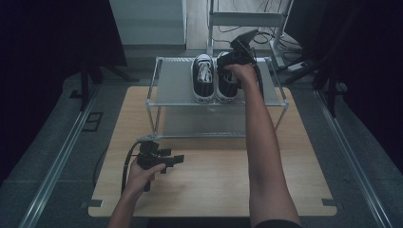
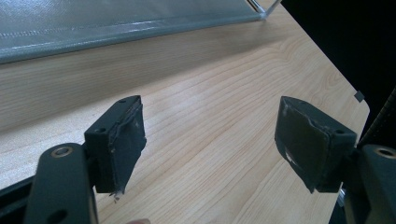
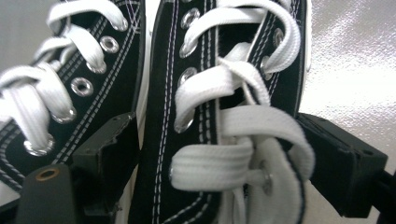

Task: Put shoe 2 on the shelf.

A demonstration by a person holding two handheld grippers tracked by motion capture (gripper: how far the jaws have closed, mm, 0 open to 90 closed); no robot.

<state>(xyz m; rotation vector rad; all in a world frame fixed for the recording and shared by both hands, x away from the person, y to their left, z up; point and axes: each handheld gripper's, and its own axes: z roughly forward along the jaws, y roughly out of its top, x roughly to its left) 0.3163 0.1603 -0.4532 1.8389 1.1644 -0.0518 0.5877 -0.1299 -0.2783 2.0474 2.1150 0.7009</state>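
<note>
Two black sneakers with white laces stand side by side on the top shelf of a metal rack [image 1: 173,85]. My right gripper [image 1: 231,61] reaches over the rack from the near side to the right sneaker [image 1: 227,89]. In the right gripper view its jaws press both sides of that sneaker [image 3: 205,93] at the laces, one jaw wedged between it and the left sneaker [image 3: 84,79]. The left sneaker [image 1: 203,78] stands untouched. My left gripper [image 1: 176,159] hovers low over the wooden table [image 1: 214,175] at front left, open and holding nothing [image 2: 210,140].
The rack's lower shelf [image 1: 199,124] is bare, and its edge [image 2: 116,23] lies just beyond my left gripper. The rack's thin metal posts [image 1: 153,114] stand on the table. A metal frame and cables [image 1: 247,19] stand behind the table. The table's right corner [image 2: 357,100] drops off to dark floor.
</note>
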